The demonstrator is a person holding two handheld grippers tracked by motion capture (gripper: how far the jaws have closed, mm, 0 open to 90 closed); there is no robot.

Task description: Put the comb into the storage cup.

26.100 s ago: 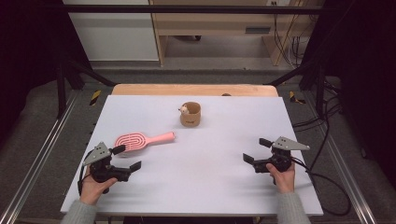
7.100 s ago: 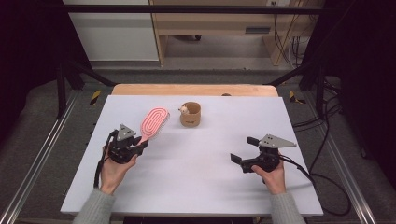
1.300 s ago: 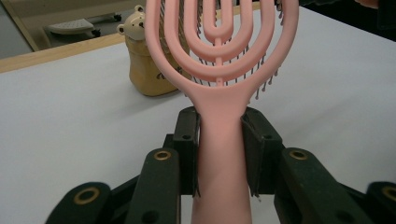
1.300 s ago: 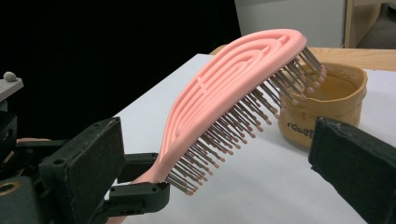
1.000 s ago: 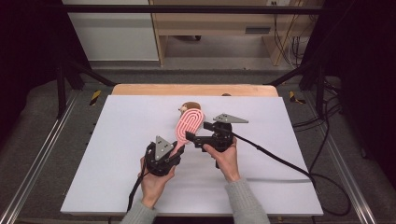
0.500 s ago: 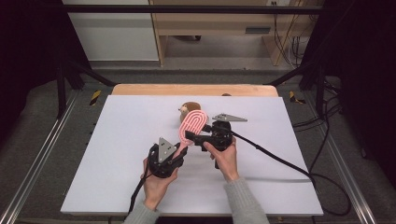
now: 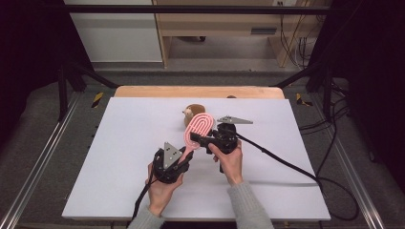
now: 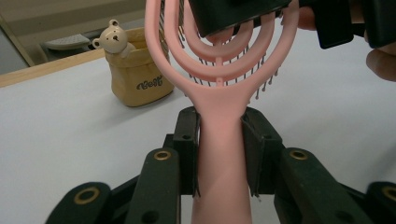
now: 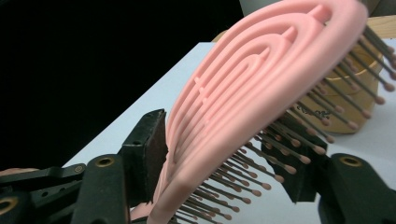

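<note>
A pink hairbrush (image 7: pixel 200 126) with an openwork oval head stands tilted above the white table (image 7: pixel 119 143). My left gripper (image 7: pixel 185 155) is shut on its handle (image 8: pixel 219 163), one pad on each side. My right gripper (image 7: pixel 197 140) comes in from the right at the lower part of the head. Its jaws have just been closing. In the right gripper view, one pad (image 9: pixel 149 149) lies against the head's smooth back (image 9: pixel 261 79) and the other pad (image 9: pixel 296 175) meets the bristle tips. Both hands sit close together at the table's middle.
A small tan cup with a bear figure (image 7: pixel 192 113) stands just behind the brush head, also seen as the tan cup (image 8: pixel 135 70) in the left gripper view. A cable (image 7: pixel 286 164) trails right from the right gripper across the table. A wooden strip (image 7: pixel 191 91) edges the far side.
The right gripper's jaws have narrowed onto the brush head. The brush head has tipped slightly toward the right. Both hands stay where they were.
</note>
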